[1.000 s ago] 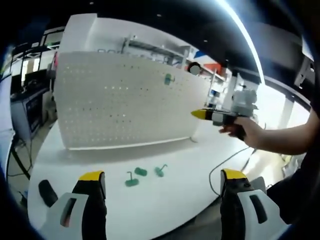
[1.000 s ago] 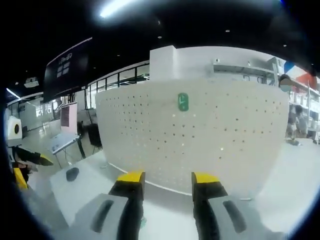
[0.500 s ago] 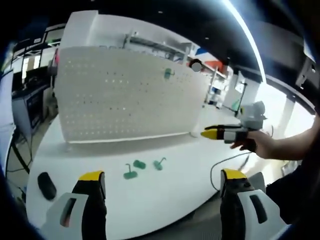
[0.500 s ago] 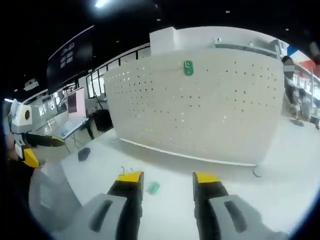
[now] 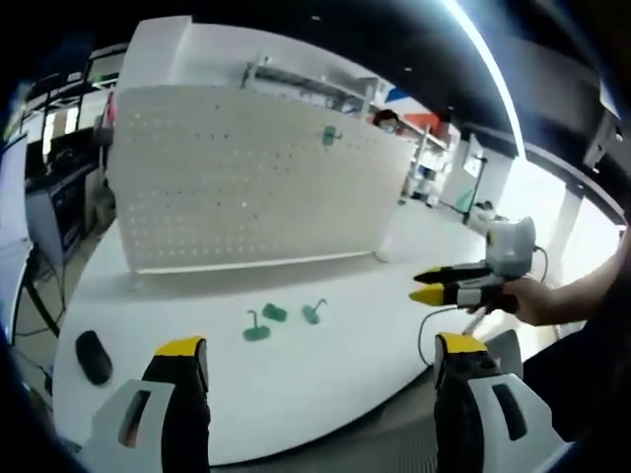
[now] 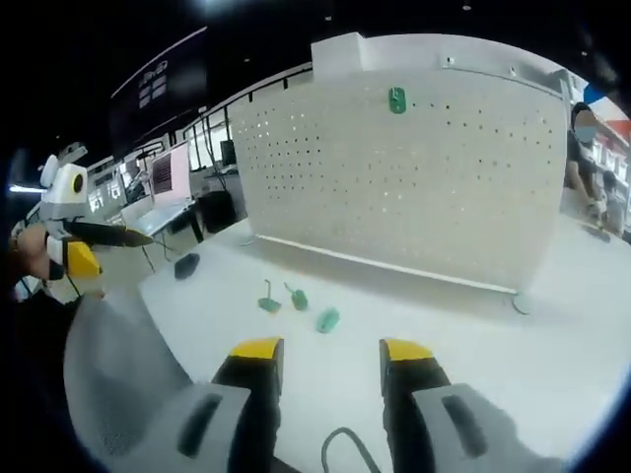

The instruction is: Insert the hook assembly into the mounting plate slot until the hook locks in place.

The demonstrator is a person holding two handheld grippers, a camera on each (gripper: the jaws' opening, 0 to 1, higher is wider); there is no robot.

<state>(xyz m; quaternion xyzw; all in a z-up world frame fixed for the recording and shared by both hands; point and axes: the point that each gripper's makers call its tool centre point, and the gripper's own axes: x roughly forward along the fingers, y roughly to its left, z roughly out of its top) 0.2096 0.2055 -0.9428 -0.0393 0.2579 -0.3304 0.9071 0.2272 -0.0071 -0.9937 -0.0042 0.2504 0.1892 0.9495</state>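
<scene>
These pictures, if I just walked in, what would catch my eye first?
Probably the big white pegboard standing upright at the back of the white table, with one green hook already hung near its top edge. Next, three small green hooks lying loose on the table in front of it. Then the right gripper, held in a hand at the table's edge, and a dark oval object near the other end.

A white surface (image 5: 325,374) is carrying a small dark oval object (image 5: 93,357) near its edge, and a thin dark cable (image 5: 446,325) is trailing across it. Shelving (image 5: 306,89) is standing behind, and desks with monitors (image 6: 173,192) are sitting farther off.
</scene>
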